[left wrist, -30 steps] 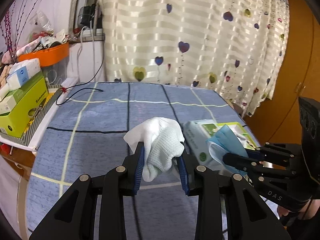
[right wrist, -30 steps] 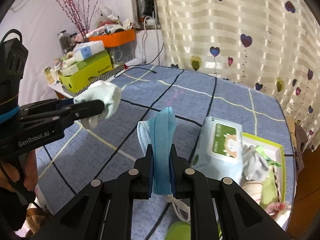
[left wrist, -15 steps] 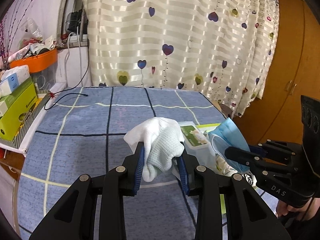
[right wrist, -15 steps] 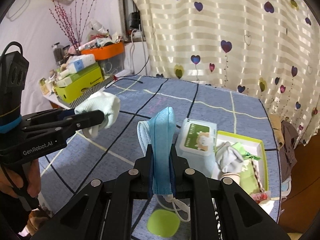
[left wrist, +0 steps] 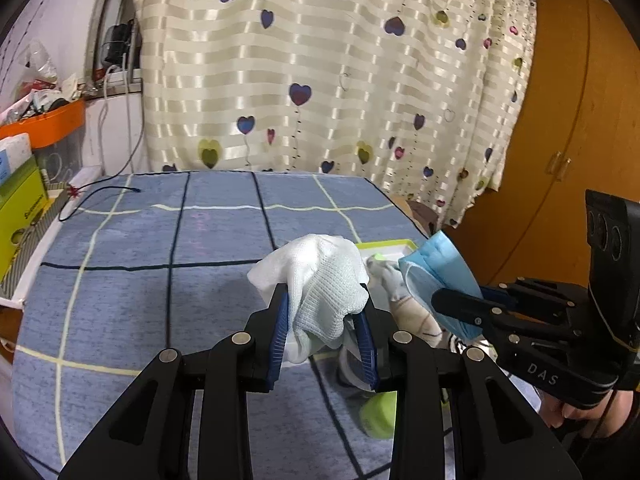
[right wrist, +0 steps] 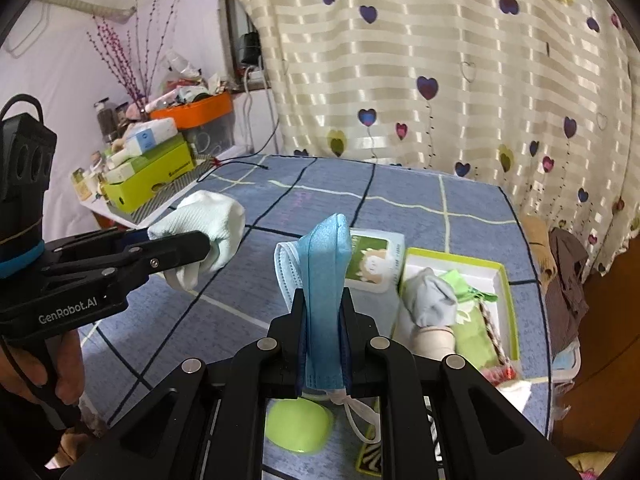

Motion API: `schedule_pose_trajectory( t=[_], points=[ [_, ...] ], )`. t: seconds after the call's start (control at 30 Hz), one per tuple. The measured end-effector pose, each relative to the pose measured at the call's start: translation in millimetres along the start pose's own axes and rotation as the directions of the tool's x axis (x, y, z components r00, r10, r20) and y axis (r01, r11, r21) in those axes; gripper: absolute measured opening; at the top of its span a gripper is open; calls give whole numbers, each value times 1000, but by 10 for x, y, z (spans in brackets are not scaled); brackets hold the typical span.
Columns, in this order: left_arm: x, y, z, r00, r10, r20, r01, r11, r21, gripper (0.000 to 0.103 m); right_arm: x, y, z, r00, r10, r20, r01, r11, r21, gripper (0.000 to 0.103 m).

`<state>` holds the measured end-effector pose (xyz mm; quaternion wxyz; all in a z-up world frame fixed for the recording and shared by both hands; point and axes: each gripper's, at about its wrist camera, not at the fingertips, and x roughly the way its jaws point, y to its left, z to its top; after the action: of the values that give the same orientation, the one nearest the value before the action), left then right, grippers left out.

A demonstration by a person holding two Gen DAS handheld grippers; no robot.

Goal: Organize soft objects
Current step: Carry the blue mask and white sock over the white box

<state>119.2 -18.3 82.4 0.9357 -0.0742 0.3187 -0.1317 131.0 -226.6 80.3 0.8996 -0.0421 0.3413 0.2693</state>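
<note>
A white knitted glove (left wrist: 324,280) is clamped between the blue pads of the left gripper (left wrist: 323,332), its cuff bunched above the jaws and its lower part hanging below them. A folded blue face mask (right wrist: 324,280) is pinched upright in the right gripper (right wrist: 323,344), the jaws being nearly closed on it; a white ear loop (right wrist: 356,412) is left dangling beneath the fingers. Both grippers are held above the table, which is covered by a blue checked tablecloth (right wrist: 328,196).

A shallow green-rimmed box (right wrist: 505,280) is taken as the landmark. It is seen near the right edge of the table, just beyond and to the right of the mask. Inside it a grey sock (right wrist: 432,300) is lying against the left wall, with green fabric (right wrist: 472,336) beside it. A pack of wet wipes (right wrist: 374,260) is set touching the box's left side. A lime-green round pad (right wrist: 298,424) is lying on the cloth nearer than the box, below the right gripper. The glove is held well to the left of the box. A heart-patterned curtain (right wrist: 440,60) is hung beyond the box, and a lime-green carton (right wrist: 152,176) is stacked on a side shelf far to its left. A hand (right wrist: 28,368) is wrapped around the left gripper's handle.
</note>
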Motion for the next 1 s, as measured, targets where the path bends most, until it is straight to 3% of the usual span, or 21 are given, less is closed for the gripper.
schedule_pose_trajectory(
  t=[1.0],
  points=[
    [644,-862,-4,984,-141,-110,153,983,105,33,-210,-845,-317,996,-93,-5,92,985,143,13]
  ],
)
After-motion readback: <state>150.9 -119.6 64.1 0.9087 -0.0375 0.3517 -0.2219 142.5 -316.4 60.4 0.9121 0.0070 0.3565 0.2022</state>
